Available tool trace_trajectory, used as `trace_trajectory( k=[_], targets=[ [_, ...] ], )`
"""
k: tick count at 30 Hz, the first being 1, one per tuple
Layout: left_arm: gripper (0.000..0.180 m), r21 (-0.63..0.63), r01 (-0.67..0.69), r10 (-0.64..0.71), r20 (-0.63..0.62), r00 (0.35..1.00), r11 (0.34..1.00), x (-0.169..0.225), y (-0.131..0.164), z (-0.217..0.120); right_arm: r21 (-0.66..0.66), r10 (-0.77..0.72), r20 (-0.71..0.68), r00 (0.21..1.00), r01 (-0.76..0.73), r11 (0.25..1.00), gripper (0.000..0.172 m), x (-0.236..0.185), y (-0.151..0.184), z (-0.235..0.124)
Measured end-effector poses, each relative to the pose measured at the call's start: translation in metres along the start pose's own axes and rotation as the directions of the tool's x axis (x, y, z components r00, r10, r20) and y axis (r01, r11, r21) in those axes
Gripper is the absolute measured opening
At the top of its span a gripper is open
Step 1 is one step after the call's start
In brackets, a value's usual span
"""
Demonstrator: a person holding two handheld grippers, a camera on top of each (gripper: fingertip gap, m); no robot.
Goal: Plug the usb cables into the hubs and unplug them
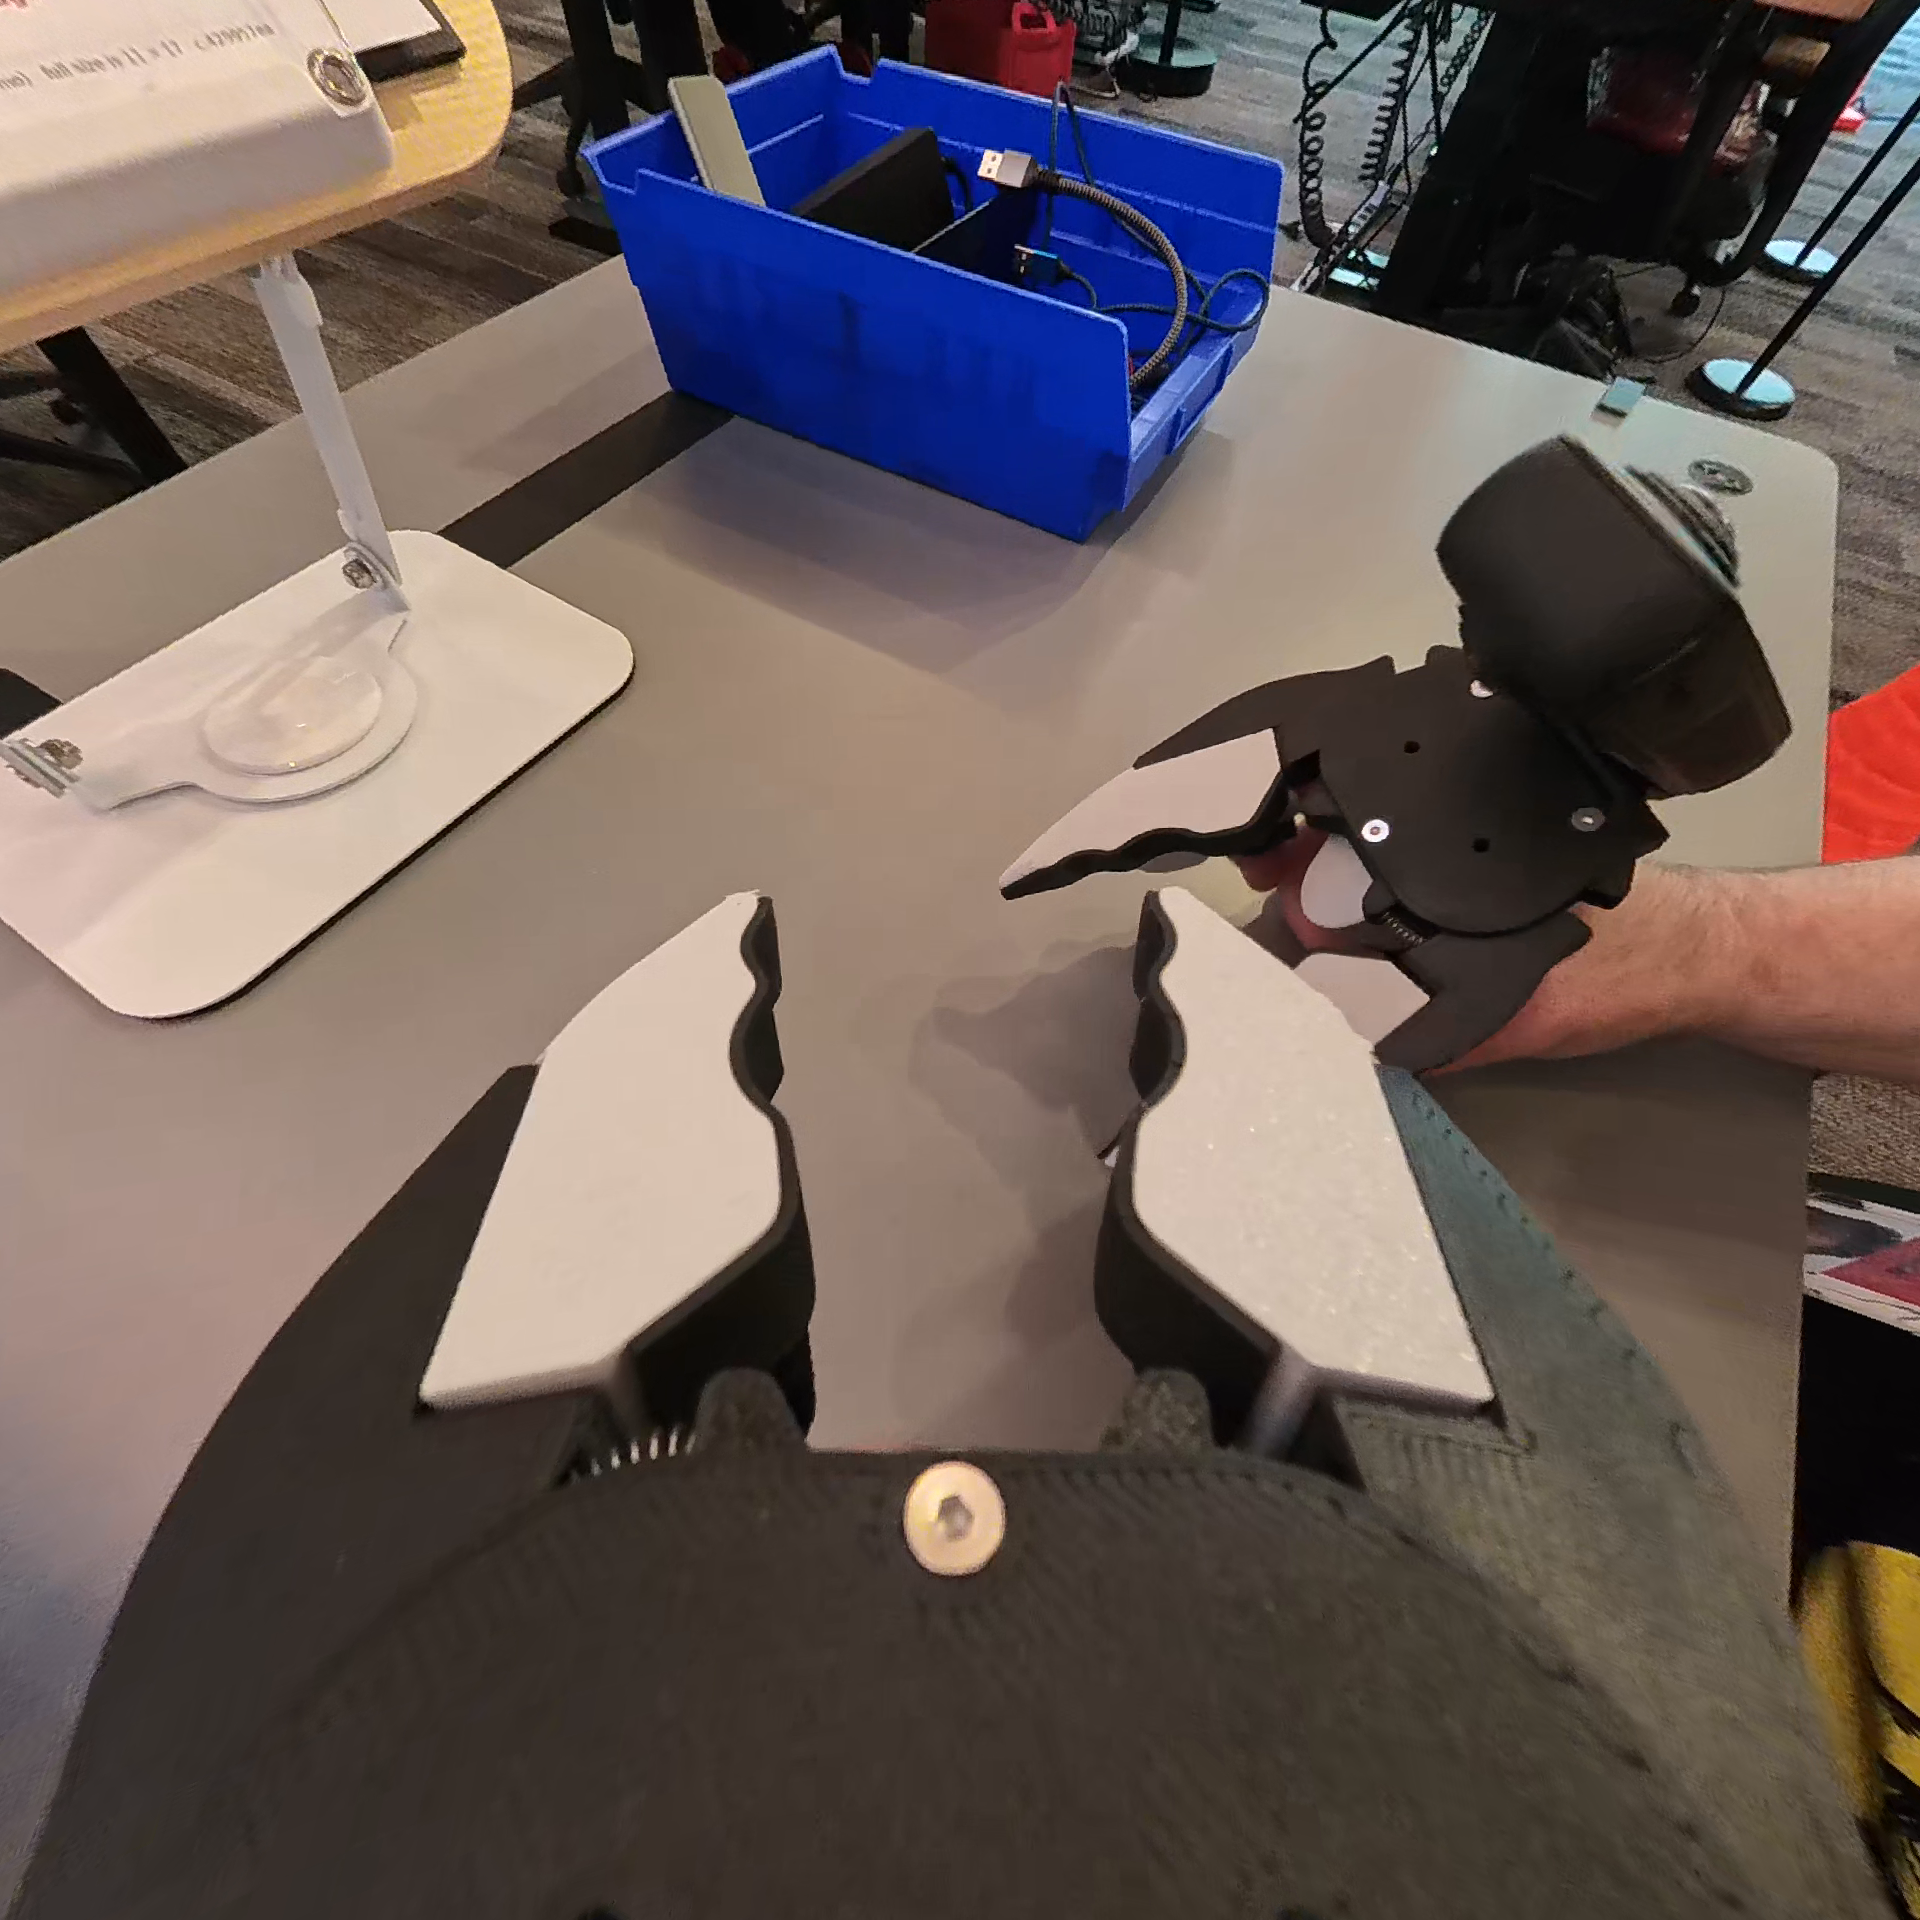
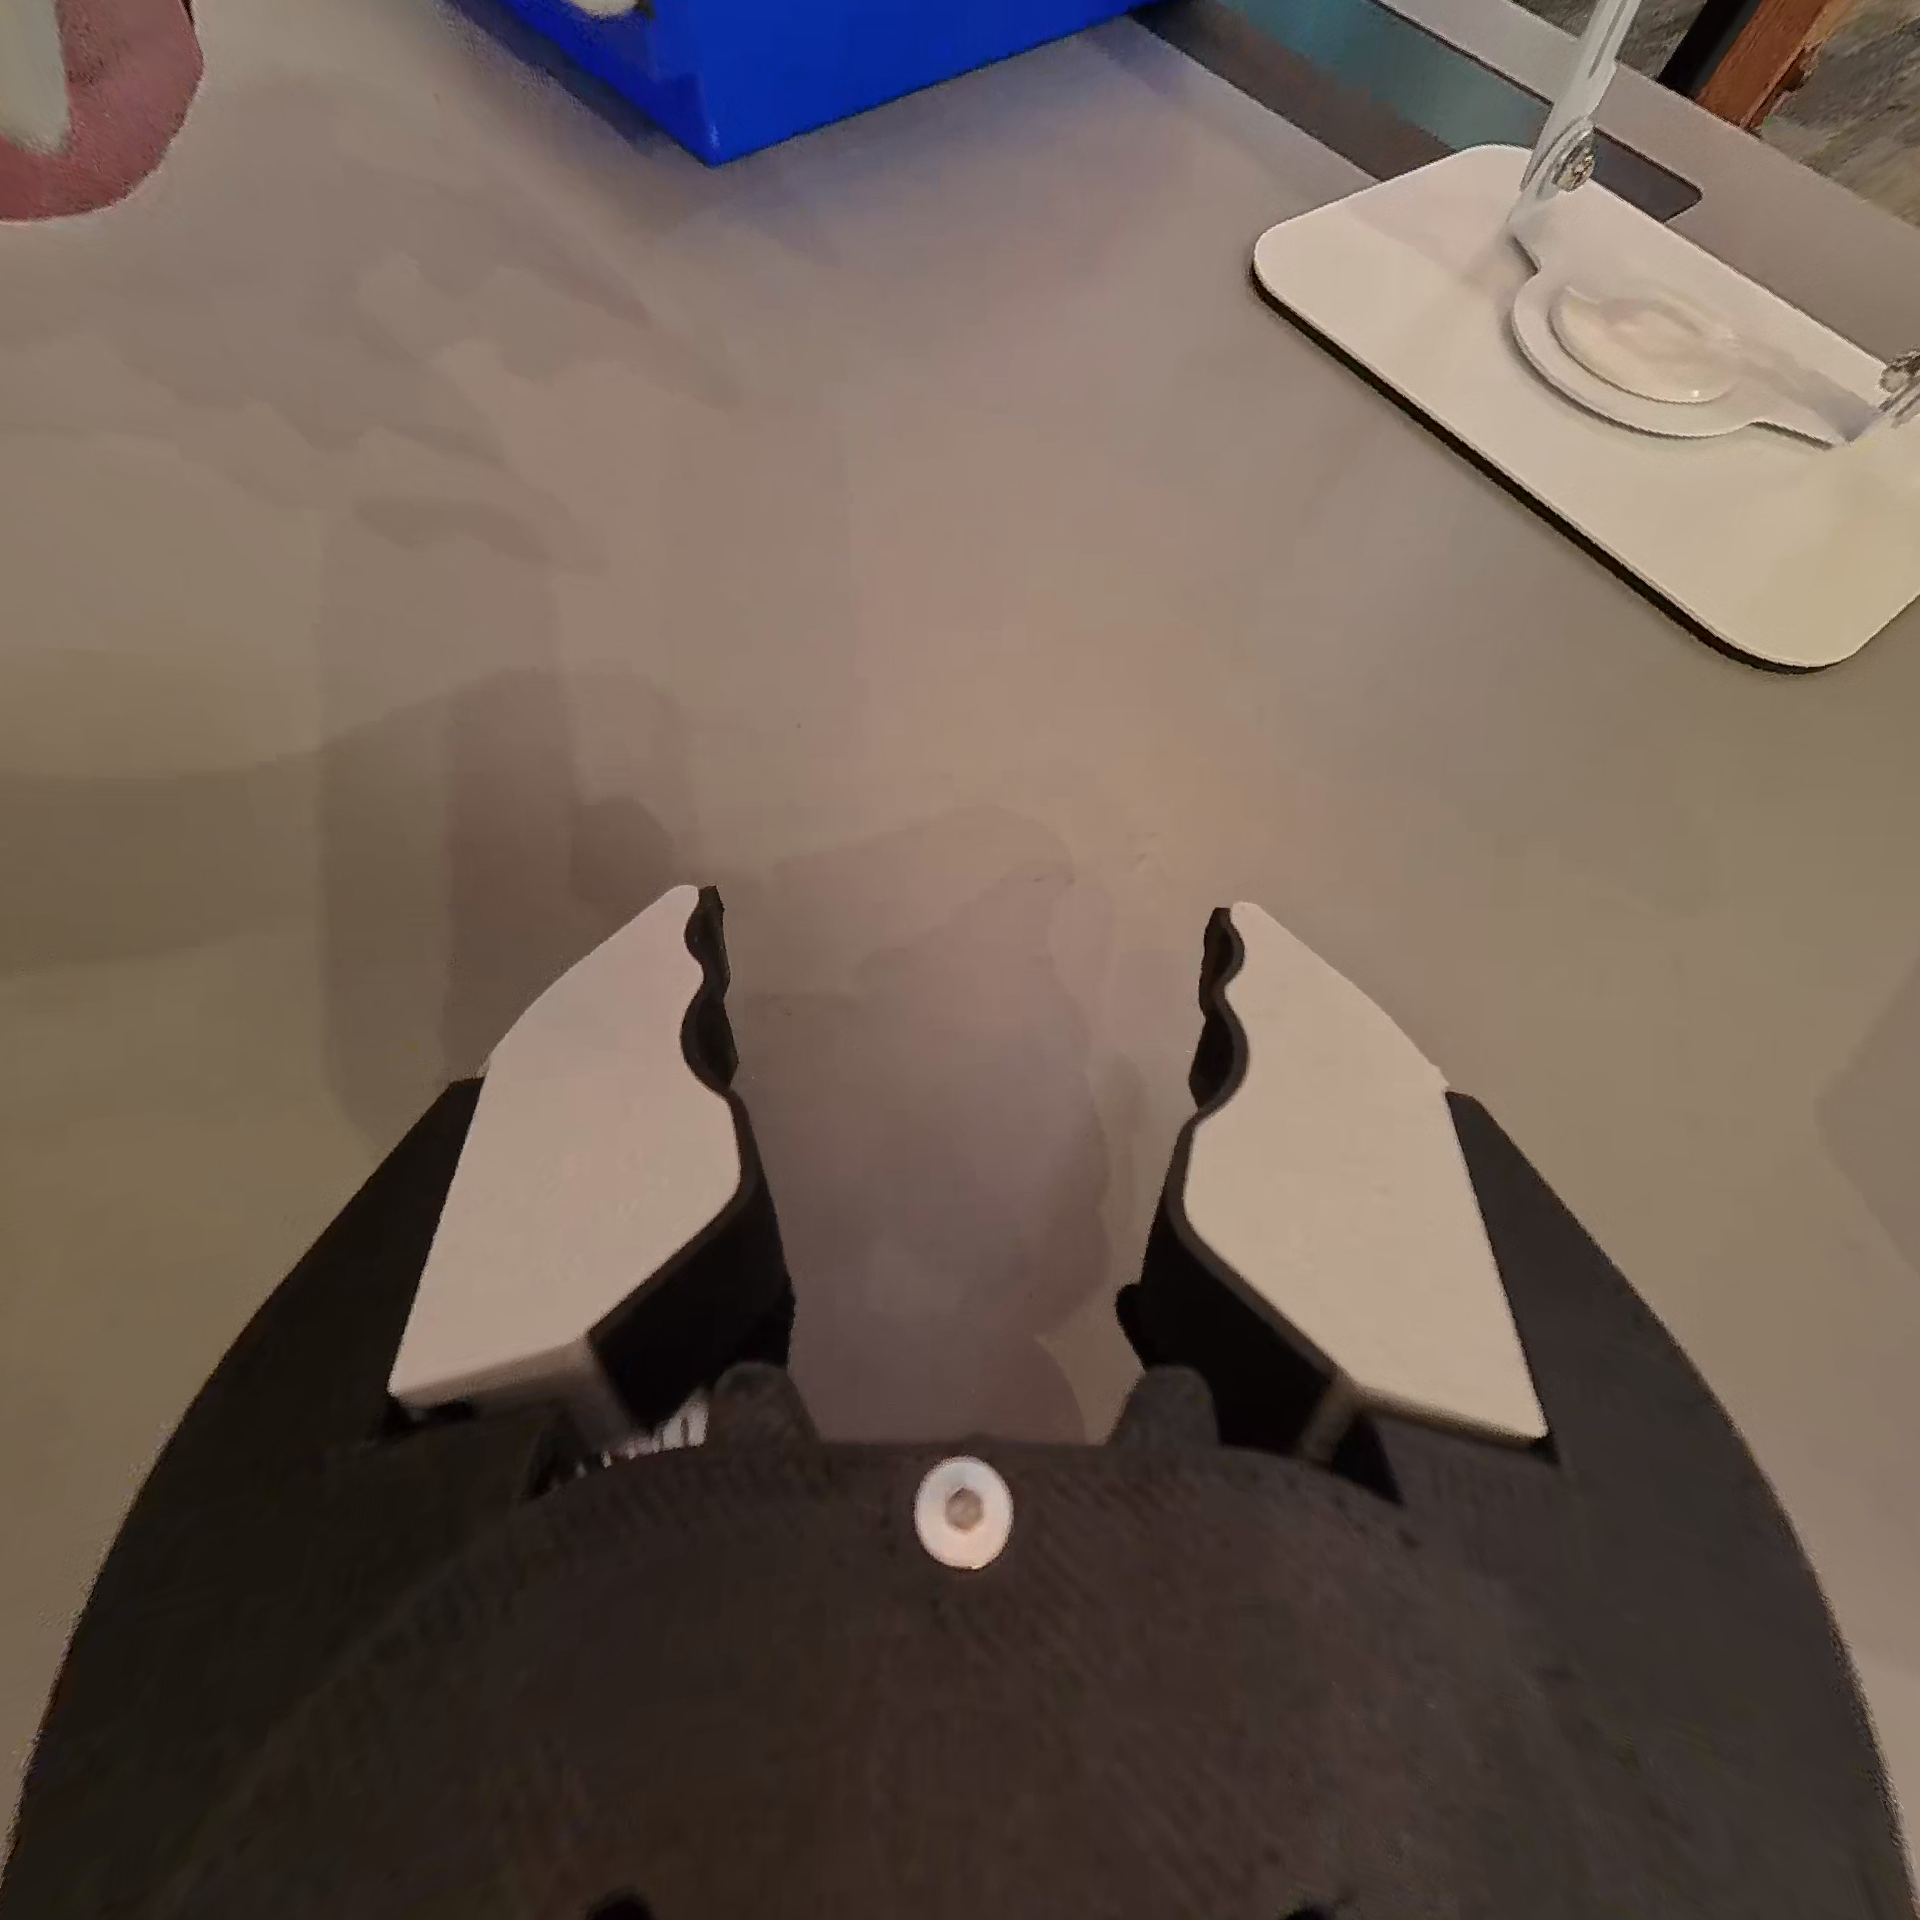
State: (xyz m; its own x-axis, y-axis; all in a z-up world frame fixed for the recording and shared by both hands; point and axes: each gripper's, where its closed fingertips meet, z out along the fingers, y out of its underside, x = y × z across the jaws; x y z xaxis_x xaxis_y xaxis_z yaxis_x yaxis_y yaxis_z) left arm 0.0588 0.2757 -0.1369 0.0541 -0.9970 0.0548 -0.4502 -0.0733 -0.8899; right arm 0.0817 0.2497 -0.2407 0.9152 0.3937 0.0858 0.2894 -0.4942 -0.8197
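Observation:
A blue bin [image 1: 914, 343] stands at the far side of the grey table [image 1: 831, 727]. It holds a braided USB cable [image 1: 1153, 239] with a silver plug [image 1: 1003, 166], a small blue connector [image 1: 1034, 260] and dark box-shaped hubs [image 1: 894, 187]. My left gripper [image 1: 956, 914] is open and empty over bare table, well short of the bin. My right gripper [image 2: 966, 914] is open and empty over bare table; one of its fingers [image 1: 1143, 821] shows in the left wrist view, just right of my left gripper. The bin's corner [image 2: 831, 62] is at the top of the right wrist view.
A white stand base [image 1: 260, 748] with a slanted arm sits on the table's left, carrying a white device [image 1: 156, 135]; it also shows in the right wrist view [image 2: 1610, 468]. A person's hand [image 1: 1662, 966] holds the right gripper. The table's right edge [image 1: 1813, 831] is close. My right fingertips sit around 11 cm from my left ones.

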Motion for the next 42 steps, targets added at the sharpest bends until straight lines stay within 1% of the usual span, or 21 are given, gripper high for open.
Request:
trace_trajectory(
  k=[17, 25, 30, 37, 40, 41, 42],
  targets=[
    [0.076, -0.017, 0.003, -0.003, 0.043, 0.999, 1.000, -0.007, 0.005, 0.004, -0.001, -0.003, 0.009, 1.000, 0.003, 1.000, 0.088, -0.001, 0.000, 0.000],
    [0.078, -0.001, -0.008, 0.008, 0.089, 0.996, 1.000, -0.017, -0.002, -0.007, 0.004, 0.010, 0.015, 1.000, -0.010, 1.000, 0.089, 0.000, -0.001, -0.001],
    [0.079, 0.031, -0.001, -0.004, 0.174, 0.985, 1.000, -0.042, -0.010, -0.028, 0.002, 0.017, 0.010, 1.000, -0.017, 1.000, 0.090, 0.003, 0.000, -0.002],
    [0.079, 0.102, 0.029, -0.061, 0.320, 0.946, 0.994, -0.090, -0.018, -0.076, 0.017, 0.059, 0.011, 0.998, -0.059, 0.998, 0.091, 0.009, 0.000, -0.005],
    [0.081, 0.138, 0.039, -0.093, 0.407, 0.909, 0.990, -0.116, -0.018, -0.103, 0.022, 0.067, 0.001, 0.998, -0.067, 0.998, 0.092, 0.013, 0.001, -0.007],
    [0.087, 0.159, 0.040, -0.109, 0.453, 0.885, 0.986, -0.127, -0.018, -0.114, 0.026, 0.071, -0.004, 0.997, -0.071, 0.997, 0.092, 0.015, 0.001, -0.008],
    [0.097, 0.193, 0.036, -0.133, 0.521, 0.843, 0.981, -0.143, -0.018, -0.129, 0.033, 0.077, -0.010, 0.997, -0.076, 0.997, 0.093, 0.018, 0.001, -0.009]
  ],
)
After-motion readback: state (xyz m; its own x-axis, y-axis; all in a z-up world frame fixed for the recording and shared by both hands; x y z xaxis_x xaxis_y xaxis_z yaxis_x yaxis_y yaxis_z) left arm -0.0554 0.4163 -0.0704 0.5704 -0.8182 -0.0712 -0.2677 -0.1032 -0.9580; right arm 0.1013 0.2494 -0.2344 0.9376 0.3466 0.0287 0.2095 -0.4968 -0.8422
